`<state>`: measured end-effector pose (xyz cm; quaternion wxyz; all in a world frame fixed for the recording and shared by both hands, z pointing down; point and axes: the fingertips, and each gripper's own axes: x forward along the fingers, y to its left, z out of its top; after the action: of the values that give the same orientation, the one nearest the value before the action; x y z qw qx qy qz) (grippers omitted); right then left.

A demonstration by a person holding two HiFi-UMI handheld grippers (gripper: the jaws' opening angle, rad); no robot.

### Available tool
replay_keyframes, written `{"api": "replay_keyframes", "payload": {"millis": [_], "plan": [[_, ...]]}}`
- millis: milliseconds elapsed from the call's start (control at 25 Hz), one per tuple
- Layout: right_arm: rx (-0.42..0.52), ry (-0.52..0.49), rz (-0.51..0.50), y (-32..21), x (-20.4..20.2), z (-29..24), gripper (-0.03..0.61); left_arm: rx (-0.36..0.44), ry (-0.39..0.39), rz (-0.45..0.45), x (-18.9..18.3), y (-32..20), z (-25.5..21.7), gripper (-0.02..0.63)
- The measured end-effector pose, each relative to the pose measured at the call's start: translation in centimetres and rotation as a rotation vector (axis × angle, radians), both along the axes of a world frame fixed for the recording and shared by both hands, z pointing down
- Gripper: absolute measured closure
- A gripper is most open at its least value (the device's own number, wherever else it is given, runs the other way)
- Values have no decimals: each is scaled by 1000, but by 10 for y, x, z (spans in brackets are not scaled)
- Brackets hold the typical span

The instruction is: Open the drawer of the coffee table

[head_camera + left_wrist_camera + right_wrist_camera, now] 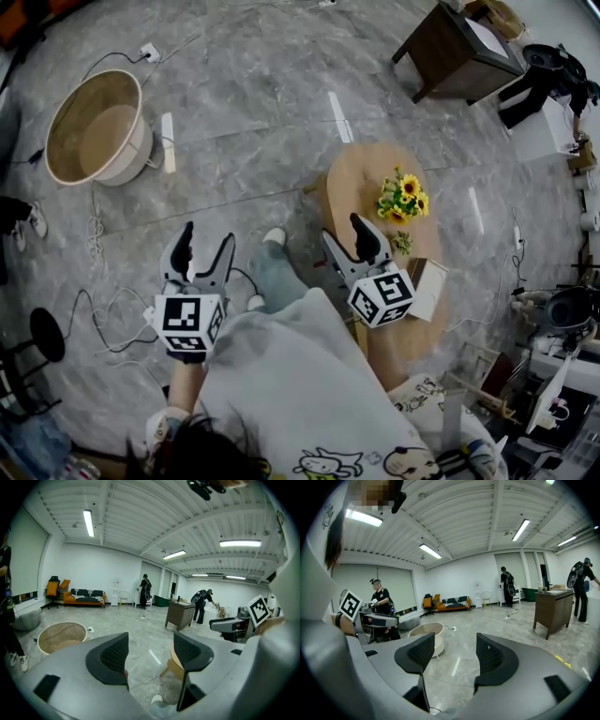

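Two grippers, left gripper (206, 240) jaws wide and empty, right gripper (343, 234) jaws wide and empty

Your left gripper (202, 246) and right gripper (342, 230) are grey with black pads (115, 656) and white cubes (187, 321) bearing black square markers, the floor (262, 112) is grey and marble-veined, the coffee table (361, 183) is pale wood, its sunflowers (405, 197) are yellow with green leaves, and the tub (98, 127) is cream.
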<state>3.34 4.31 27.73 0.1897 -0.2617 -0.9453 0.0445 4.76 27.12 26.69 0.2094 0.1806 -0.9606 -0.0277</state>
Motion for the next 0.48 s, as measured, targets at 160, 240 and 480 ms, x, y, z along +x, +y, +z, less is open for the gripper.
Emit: {"api": "replay_keyframes", "payload": {"millis": [160, 240, 480], "plan": [[-12, 1, 25, -10, -57, -8, 337, -4, 2, 44, -64, -18, -8, 336], [-17, 0, 40, -18, -84, -11, 337, -12, -2, 69, -97, -28, -14, 336], [-11, -6, 96, -47, -148, -17, 337, -24, -13, 126, -175, -53, -22, 336]]}}
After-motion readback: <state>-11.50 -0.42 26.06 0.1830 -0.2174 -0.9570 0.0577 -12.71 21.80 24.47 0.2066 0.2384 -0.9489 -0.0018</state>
